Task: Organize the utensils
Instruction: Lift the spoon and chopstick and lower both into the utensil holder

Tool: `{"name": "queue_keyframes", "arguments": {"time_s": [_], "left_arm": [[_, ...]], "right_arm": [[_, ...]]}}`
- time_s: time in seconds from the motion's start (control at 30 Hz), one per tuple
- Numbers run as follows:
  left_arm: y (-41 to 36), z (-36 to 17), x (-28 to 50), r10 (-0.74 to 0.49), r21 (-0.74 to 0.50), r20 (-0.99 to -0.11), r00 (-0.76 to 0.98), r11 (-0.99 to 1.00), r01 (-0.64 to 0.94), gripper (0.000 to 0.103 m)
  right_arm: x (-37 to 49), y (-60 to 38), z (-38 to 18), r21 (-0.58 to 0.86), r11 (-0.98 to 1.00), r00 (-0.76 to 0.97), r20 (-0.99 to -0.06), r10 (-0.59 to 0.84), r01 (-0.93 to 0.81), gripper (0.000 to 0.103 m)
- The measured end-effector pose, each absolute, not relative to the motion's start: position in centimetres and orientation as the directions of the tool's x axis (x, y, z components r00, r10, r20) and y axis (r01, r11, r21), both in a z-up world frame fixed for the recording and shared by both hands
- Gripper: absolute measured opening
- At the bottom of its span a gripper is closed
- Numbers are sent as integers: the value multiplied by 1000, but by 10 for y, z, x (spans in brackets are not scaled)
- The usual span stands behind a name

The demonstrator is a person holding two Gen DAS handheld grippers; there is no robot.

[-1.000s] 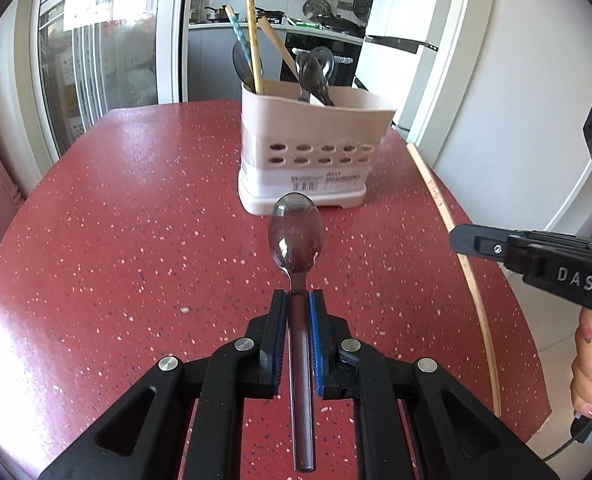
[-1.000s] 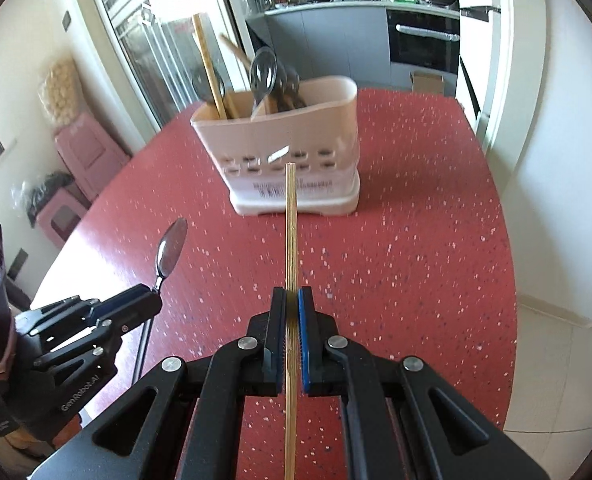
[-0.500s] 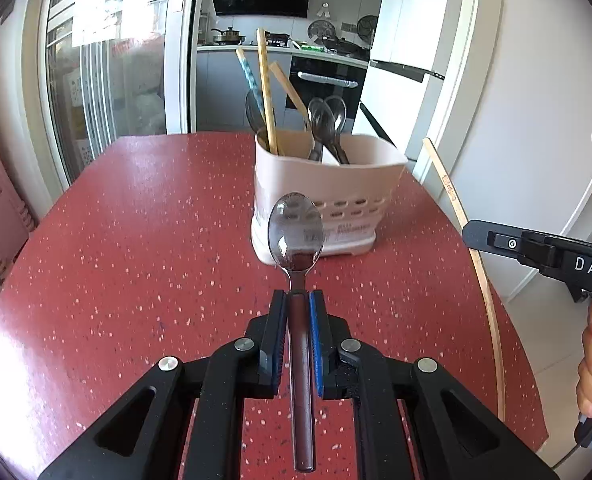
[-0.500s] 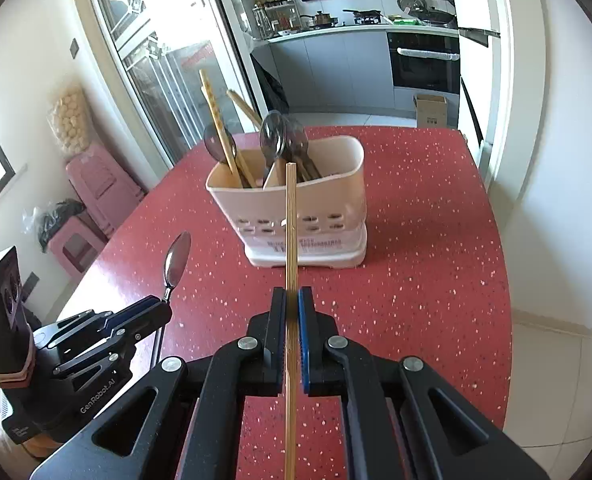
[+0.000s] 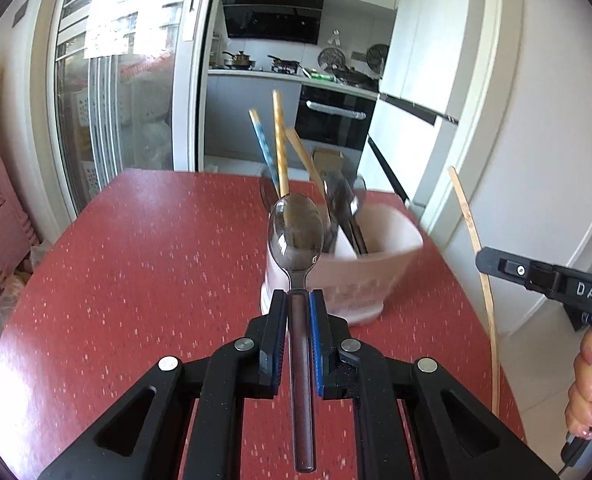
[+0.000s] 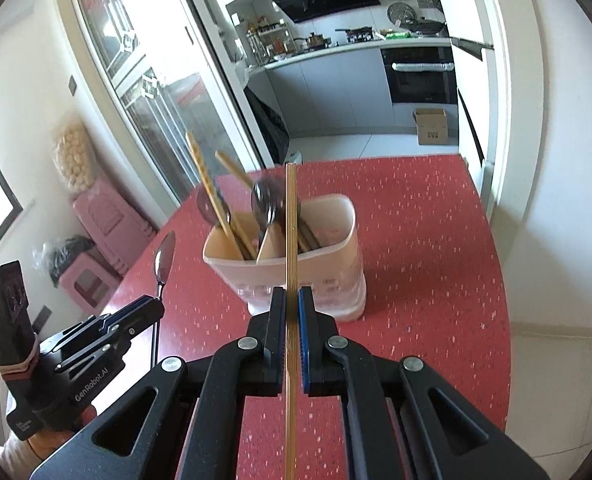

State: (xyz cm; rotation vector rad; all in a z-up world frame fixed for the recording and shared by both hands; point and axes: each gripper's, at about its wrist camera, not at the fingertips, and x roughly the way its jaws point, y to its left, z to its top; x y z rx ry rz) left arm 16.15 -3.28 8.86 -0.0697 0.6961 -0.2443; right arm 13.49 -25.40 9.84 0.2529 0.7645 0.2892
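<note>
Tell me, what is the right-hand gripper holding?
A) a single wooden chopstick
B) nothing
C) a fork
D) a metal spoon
A: the right gripper is clamped on a thin wooden chopstick that points toward the pink utensil holder; the spoon is in the left gripper.

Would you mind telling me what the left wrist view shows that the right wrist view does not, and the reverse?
Only the left wrist view shows the person's hand on the right gripper's handle and a blue-patterned chopstick in the holder. Only the right wrist view shows the holder's inner divider, with chopsticks left of it and spoons right, and a cardboard box on the kitchen floor. Both show the pink utensil holder, the red table, the left gripper clamping a spoon, and the right gripper clamping a chopstick.
</note>
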Motion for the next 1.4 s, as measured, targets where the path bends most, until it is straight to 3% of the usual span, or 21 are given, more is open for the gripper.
{"name": "queue_keyframes", "arguments": {"time_s": [0.33,0.6,1.13,1.4], "left_arm": [[-32,133,210,-269,-192,-481,835,961,199,41],[-47,136,246,-270,-197,-405,874,959,205,41],[-73,93,262,-179,-122,-313,933,982,148,41],[-81,69,251,-139,-76,-319,937,990,121,41]], "right_arm": [[179,-260,144,345,922,796,-502,338,-175,6],[222,-253,155,341,922,852,-412,323,-185,6],[272,-233,120,190,967,926,-305,221,-168,6],[260,-224,87,89,980,936,-291,197,-178,6]]}}
